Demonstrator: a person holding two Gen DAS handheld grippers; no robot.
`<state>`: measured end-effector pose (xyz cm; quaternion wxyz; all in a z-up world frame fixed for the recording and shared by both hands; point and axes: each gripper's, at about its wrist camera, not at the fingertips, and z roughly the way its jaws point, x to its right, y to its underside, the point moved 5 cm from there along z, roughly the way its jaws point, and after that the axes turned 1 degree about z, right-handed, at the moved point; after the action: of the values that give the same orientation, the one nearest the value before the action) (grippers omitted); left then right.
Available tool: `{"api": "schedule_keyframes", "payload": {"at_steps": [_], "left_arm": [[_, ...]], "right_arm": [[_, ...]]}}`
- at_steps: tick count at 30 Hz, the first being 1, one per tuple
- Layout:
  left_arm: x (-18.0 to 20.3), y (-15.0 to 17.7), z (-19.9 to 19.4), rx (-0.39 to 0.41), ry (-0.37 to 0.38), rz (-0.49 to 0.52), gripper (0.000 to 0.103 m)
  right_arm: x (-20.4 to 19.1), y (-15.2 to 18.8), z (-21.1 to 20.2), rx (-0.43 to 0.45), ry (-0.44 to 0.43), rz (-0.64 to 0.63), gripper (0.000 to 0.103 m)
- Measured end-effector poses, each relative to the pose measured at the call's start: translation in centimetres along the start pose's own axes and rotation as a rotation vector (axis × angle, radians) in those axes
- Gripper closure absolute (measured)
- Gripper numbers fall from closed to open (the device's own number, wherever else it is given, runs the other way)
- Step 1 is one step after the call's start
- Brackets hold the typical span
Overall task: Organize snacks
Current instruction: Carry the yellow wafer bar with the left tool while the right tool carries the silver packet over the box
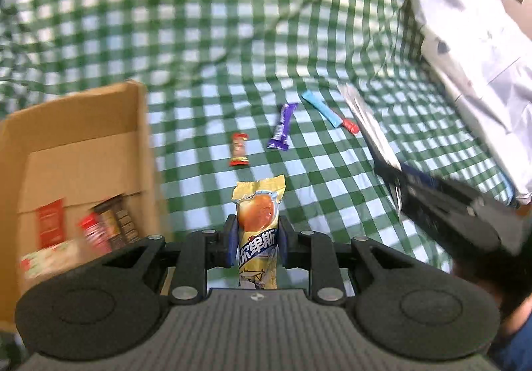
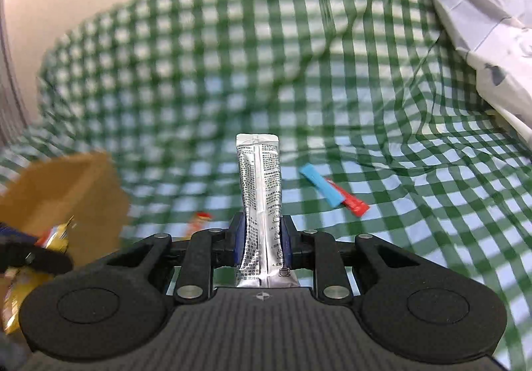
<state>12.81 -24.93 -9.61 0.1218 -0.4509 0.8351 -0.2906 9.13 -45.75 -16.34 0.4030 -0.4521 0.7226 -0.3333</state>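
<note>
My left gripper is shut on a yellow candy packet with an orange picture, held above the green checked cloth, right of the cardboard box. My right gripper is shut on a silver stick sachet; it also shows at the right of the left wrist view. On the cloth lie a small red snack, a purple bar and a blue-and-red stick, which also shows in the right wrist view. The box holds several snack packets.
The green checked cloth is rumpled, with folds at the back. A pale grey-white quilt is heaped at the right. The box sits blurred at the left of the right wrist view, with the left gripper in front of it.
</note>
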Motion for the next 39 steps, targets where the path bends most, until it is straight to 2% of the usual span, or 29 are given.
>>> {"api": "schedule_keyframes", "payload": {"at_steps": [4,8,14,17,22,28,39], "left_arm": [[-2.1,3.6,-6.3,0.047,-0.051,-0.017,0.076],[-4.7,8.3,-10.8,0.049,-0.095,-0.085,0.076],[-8.7,13.7,-16.5,0.085,-0.162,-0.171,0.076],[-9.8,15.6,-19.0,0.127,-0.179,-0.191,0.076],[-11.0,17.3,-21.9,0.185,-0.173,-0.225,0.076],[-11.1,17.7,-22.9,0.225,-0.153,-0.225,0.076],[-12.4,17.6,-22.3,0.221,-0.142,-0.250,0.076]], "right_arm": [[-5.2,1.9,-6.9,-0.015,-0.089,0.031,0.080],[-10.8,4.0,-11.6,-0.064,-0.185,0.050,0.080],[-18.5,5.7,-16.4,-0.074,-0.308,-0.058,0.080],[-21.1,6.1,-18.4,-0.061,-0.330,-0.120,0.080],[-23.0,6.2,-20.6,-0.043,-0.325,-0.163,0.080],[-23.7,6.1,-22.0,-0.029,-0.293,-0.193,0.080],[-24.3,6.3,-20.9,-0.060,-0.266,-0.214,0.080]]}}
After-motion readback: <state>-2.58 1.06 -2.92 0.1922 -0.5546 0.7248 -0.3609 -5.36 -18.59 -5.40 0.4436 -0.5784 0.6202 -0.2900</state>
